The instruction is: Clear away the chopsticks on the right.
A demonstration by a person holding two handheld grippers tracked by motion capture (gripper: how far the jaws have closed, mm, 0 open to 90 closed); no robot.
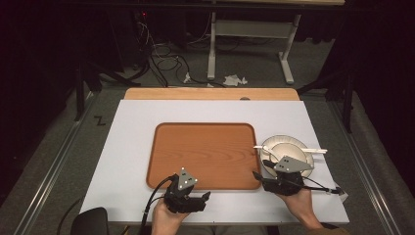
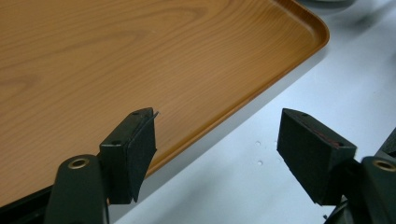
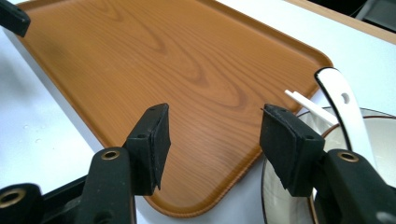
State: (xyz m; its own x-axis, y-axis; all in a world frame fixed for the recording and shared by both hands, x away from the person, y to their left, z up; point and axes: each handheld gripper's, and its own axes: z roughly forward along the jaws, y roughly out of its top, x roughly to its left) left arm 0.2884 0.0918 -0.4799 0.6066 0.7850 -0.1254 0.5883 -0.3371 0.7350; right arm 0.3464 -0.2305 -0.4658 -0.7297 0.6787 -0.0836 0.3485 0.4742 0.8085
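Note:
A wooden tray (image 1: 205, 154) lies bare in the middle of a white mat. To its right sits a white plate (image 1: 274, 139) with a smaller dish on it, a white spoon (image 1: 266, 152) and a white stick (image 1: 313, 150) lying across them. My left gripper (image 1: 204, 199) hovers by the tray's near edge, jaws open and pointing right, nothing between them (image 2: 217, 135). My right gripper (image 1: 261, 168) is open over the tray's near right corner, beside the plate. In the right gripper view its jaws (image 3: 215, 135) straddle the tray (image 3: 163, 60) edge, with the spoon (image 3: 348, 107) just right.
The white mat (image 1: 132, 147) covers most of the wooden table (image 1: 210, 94). A small dark part lies on the mat right of the right hand (image 1: 337, 190). Beyond the table are cables, paper scraps and desk legs on the floor. A dark rounded object (image 1: 90, 220) stands at the near left.

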